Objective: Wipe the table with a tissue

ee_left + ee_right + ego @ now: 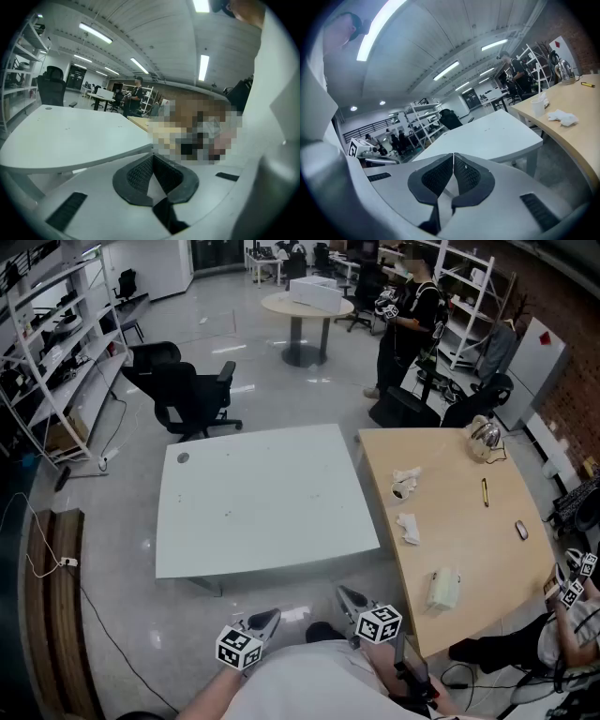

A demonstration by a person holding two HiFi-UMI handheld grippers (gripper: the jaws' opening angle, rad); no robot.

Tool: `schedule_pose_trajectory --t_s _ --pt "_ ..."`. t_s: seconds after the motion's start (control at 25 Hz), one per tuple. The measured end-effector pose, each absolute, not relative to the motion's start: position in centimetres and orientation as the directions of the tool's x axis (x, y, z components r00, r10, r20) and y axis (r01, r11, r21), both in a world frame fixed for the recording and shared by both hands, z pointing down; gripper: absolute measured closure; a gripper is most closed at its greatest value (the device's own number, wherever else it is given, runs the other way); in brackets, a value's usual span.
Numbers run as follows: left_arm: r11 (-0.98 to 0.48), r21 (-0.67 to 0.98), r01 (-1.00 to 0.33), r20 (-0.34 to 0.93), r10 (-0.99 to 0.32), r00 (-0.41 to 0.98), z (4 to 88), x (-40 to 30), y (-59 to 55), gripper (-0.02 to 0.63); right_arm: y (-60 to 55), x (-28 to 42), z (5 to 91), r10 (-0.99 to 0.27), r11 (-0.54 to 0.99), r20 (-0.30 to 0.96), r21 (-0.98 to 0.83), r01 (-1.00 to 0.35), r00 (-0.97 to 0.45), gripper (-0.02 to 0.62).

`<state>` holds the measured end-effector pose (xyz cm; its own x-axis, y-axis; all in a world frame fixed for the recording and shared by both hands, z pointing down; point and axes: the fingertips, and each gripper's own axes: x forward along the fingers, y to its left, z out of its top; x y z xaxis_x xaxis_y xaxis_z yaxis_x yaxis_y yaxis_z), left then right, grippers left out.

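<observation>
A pale white table stands in front of me, its top bare apart from a few small specks. A crumpled tissue lies on the wooden table to the right, and the right gripper view shows the tissue too. A second crumpled tissue sits by a white cup. My left gripper and right gripper hang close to my body, short of the white table's near edge. Both are shut with nothing between the pads.
A tissue pack, a pen, a small dark item and a kettle lie on the wooden table. A black office chair stands behind the white table. One person stands at the back; another sits at the right.
</observation>
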<state>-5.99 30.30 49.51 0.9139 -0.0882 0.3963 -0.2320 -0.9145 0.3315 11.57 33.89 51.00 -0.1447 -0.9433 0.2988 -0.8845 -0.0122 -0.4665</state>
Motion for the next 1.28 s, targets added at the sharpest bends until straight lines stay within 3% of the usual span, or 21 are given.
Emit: schedule_pose_trajectory --t_s 0.72,1.12,1.28 --pt "-0.952 0.289 -0.103 0.417 0.028 0.908 48.2 10.0 22.3 0.601 27.1 27.2 51.9 -0.934 -0.145 0.358 -0.415 -0.898 -0.014 0.577" --pt "-0.952 0.296 -0.073 0.437 0.068 0.897 47.8 15.9 20.6 0.601 29.9 38.3 55.0 -0.801 -0.372 0.547 -0.136 -0.918 0.243 0.575" --pt "-0.950 0.299 -0.084 0.454 0.064 0.889 48.1 17.7 19.3 0.601 30.9 42.8 56.1 -0.700 -0.305 0.638 0.141 -0.942 0.322 0.575"
